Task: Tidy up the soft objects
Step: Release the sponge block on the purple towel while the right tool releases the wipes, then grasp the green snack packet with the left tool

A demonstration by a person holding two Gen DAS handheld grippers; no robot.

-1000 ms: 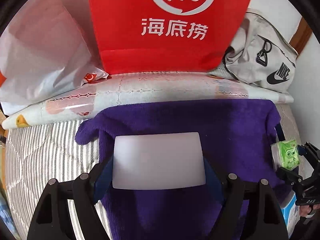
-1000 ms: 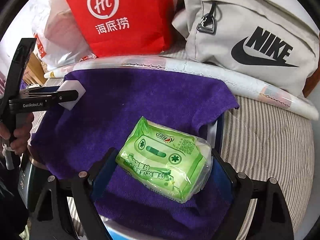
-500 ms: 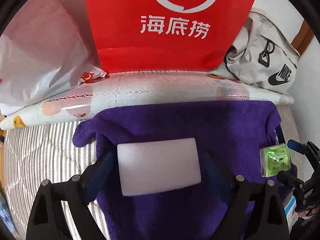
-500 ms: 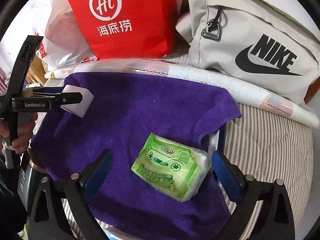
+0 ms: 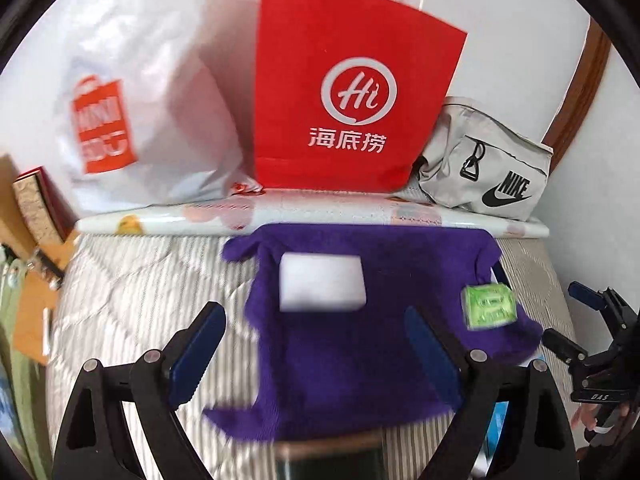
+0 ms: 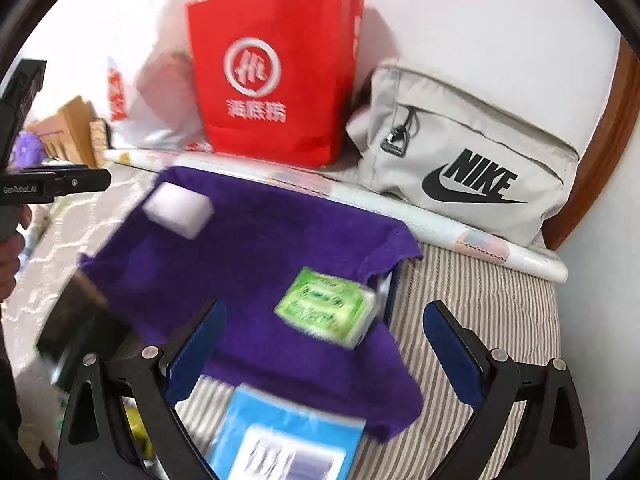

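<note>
Both your grippers are spread wide and empty. The white rectangular foam sponge block (image 5: 322, 281) lies on the purple terry towel (image 5: 352, 352), dead ahead of your left gripper (image 5: 314, 350), long axis crosswise to the fingers. The green plastic-wrapped tissue pack (image 6: 328, 306) sits on the towel's right side, just ahead of your right gripper (image 6: 322, 354), which is nearer it.

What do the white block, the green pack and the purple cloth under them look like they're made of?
White block: likely foam sponge, matte with no print, edges soft.
Green pack: glossy plastic film wrap, printed, probably tissues inside.
Purple cloth: plush fabric, perhaps microfibre towel; fuzzy, no sheen, draped in limp folds.
</note>
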